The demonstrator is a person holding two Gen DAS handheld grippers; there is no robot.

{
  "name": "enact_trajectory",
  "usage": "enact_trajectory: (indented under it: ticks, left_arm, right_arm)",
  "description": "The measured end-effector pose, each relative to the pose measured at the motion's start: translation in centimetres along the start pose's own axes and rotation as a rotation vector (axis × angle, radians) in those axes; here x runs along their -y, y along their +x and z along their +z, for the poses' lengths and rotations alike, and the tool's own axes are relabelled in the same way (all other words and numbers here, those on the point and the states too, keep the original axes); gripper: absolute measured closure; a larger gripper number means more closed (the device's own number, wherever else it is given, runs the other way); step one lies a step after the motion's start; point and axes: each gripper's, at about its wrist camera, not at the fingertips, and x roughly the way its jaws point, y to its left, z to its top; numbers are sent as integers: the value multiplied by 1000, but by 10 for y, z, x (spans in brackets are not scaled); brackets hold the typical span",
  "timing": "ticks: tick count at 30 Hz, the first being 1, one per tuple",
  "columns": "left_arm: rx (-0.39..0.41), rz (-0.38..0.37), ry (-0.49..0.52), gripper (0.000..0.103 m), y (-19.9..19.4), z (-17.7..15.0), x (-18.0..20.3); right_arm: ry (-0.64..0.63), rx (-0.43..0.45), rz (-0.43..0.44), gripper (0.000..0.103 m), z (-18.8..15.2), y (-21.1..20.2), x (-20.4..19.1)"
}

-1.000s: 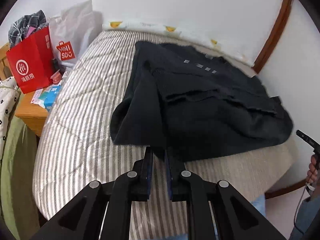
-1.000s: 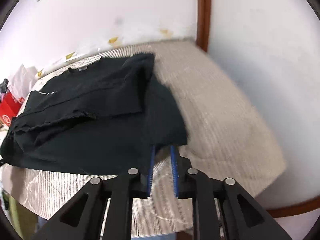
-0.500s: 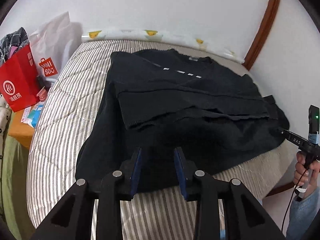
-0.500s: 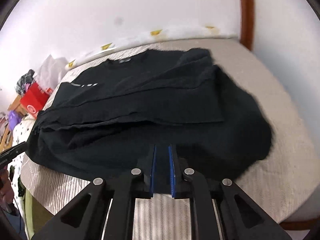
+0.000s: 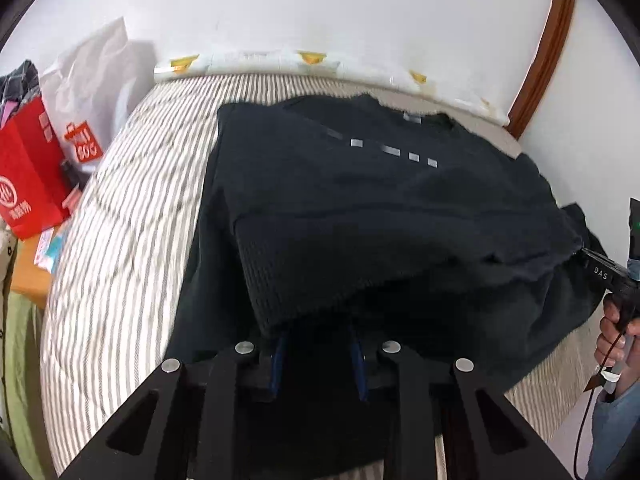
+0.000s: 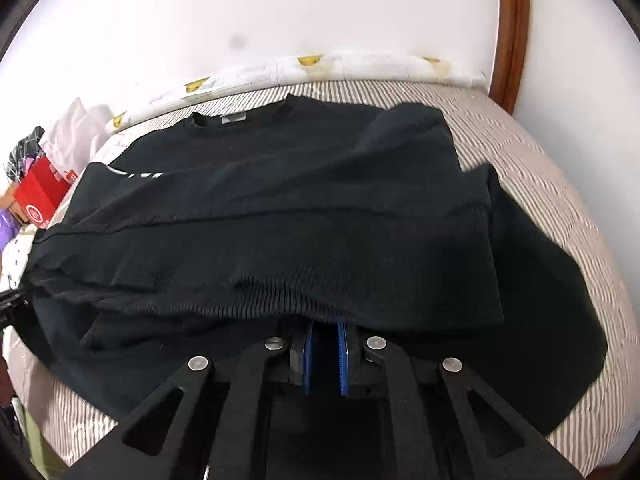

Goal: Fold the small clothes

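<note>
A black sweater [image 5: 360, 208] lies on the striped bed [image 5: 132, 208], collar toward the wall, its lower part folded up over the chest. It also shows in the right wrist view [image 6: 300, 208]. My left gripper [image 5: 318, 344] is open at the near hem, its blue pads spread with the fold's edge draped over the tips. My right gripper [image 6: 324, 340] has its pads close together at the near edge of the folded layer, and cloth hides the tips. The right gripper also appears at the sweater's right side in the left wrist view [image 5: 600, 272].
A red paper bag [image 5: 28, 184] and a white shopping bag [image 5: 92, 112] stand on a wooden nightstand left of the bed. A white patterned pillow [image 5: 280, 64] lies along the wall. A wooden door frame [image 5: 544, 48] rises at the right.
Both grippers moved forward over the sweater. The left gripper opened from shut to a wide gap. The hem now lies folded up over the body.
</note>
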Motion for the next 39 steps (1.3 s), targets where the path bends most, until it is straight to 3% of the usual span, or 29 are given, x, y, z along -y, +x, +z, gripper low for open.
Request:
enact_trajectory:
  ticks: [4, 11, 17, 22, 25, 28, 31, 33, 34, 35, 36, 37, 39]
  left_arm:
    - [14, -10, 13, 78, 5, 22, -1]
    - [10, -50, -23, 78, 31, 61, -7]
    - [-9, -36, -33, 78, 55, 82, -11]
    - [-9, -27, -1, 78, 50, 82, -12]
    - [-11, -33, 9, 78, 47, 78, -15]
    - [-14, -45, -12, 78, 46, 76, -19]
    - [-13, -42, -34, 79, 42, 74, -20]
    - [-2, -31, -26, 78, 35, 73, -22]
    - [0, -23, -20, 77, 33, 74, -22]
    - [2, -15, -17, 71, 32, 76, -23]
    - [2, -10, -14, 67, 31, 78, -24]
    - [2, -15, -11, 60, 31, 81, -25]
    - [-6, -36, -8, 56, 34, 87, -26]
  right_arm:
    - [33, 25, 39, 94, 28, 4, 4]
    - [19, 7, 29, 98, 68, 35, 2]
    - [14, -61, 39, 102, 97, 63, 4]
    - [-77, -90, 50, 101, 97, 43, 5]
    - [-157, -72, -18, 100, 88, 27, 9]
    - [-204, -70, -229, 95, 85, 30, 21]
    - [-131, -107, -206, 95, 88, 39, 40]
    - [-96, -83, -171, 94, 88, 32, 44]
    - [-94, -64, -158, 88, 87, 28, 44]
    - [-94, -44, -137, 69, 87, 22, 44]
    - [-93, -22, -114, 60, 88, 19, 44]
    - [-93, -1, -98, 42, 89, 17, 44]
    - [-85, 38, -71, 37, 95, 18, 46]
